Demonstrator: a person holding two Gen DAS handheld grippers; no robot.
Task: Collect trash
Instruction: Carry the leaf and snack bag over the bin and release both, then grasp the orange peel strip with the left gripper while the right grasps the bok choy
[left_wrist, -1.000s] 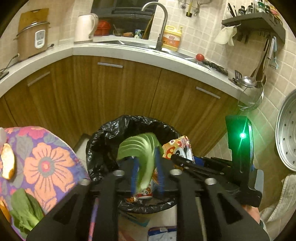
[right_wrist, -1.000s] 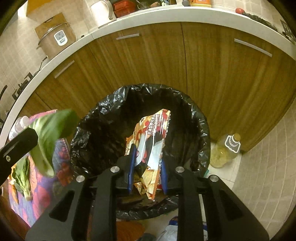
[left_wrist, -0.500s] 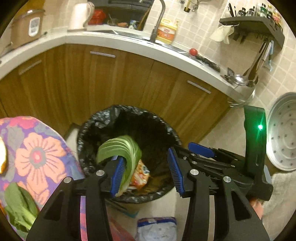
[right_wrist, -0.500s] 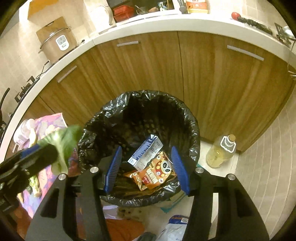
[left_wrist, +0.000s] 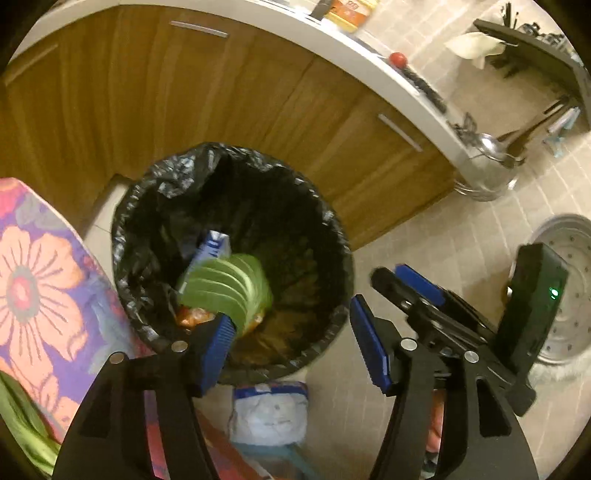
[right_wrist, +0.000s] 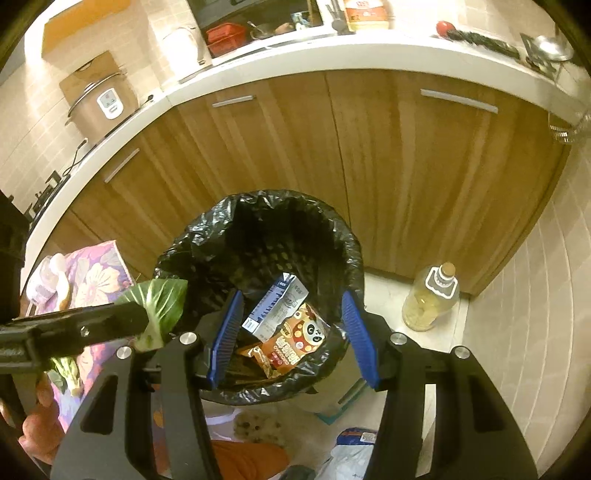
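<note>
A bin lined with a black bag (left_wrist: 325, 221) (right_wrist: 347, 236) stands on the floor by the wooden cabinets. Inside lie a blue-and-white carton (right_wrist: 275, 308) (left_wrist: 212, 249) and an orange panda snack packet (right_wrist: 295, 341). My left gripper (left_wrist: 295, 338) is open over the bin's near rim; a green bok choy leaf (left_wrist: 229, 290) clings to its left pad (left_wrist: 216, 349), also seen in the right wrist view (right_wrist: 159, 310). My right gripper (right_wrist: 291, 334) is open and empty above the bin; it shows in the left wrist view (left_wrist: 413, 291).
A floral-cloth table (left_wrist: 33, 295) with more greens (right_wrist: 64, 367) is at the left. An oil bottle (right_wrist: 430, 301) stands right of the bin. White bags (left_wrist: 269, 411) lie on the floor in front. A metal steamer tray (left_wrist: 572, 288) leans at right.
Both grippers have opened. The snack packet dropped from my right gripper into the bin. The leaf is no longer clamped and hangs off my left pad over the bin.
</note>
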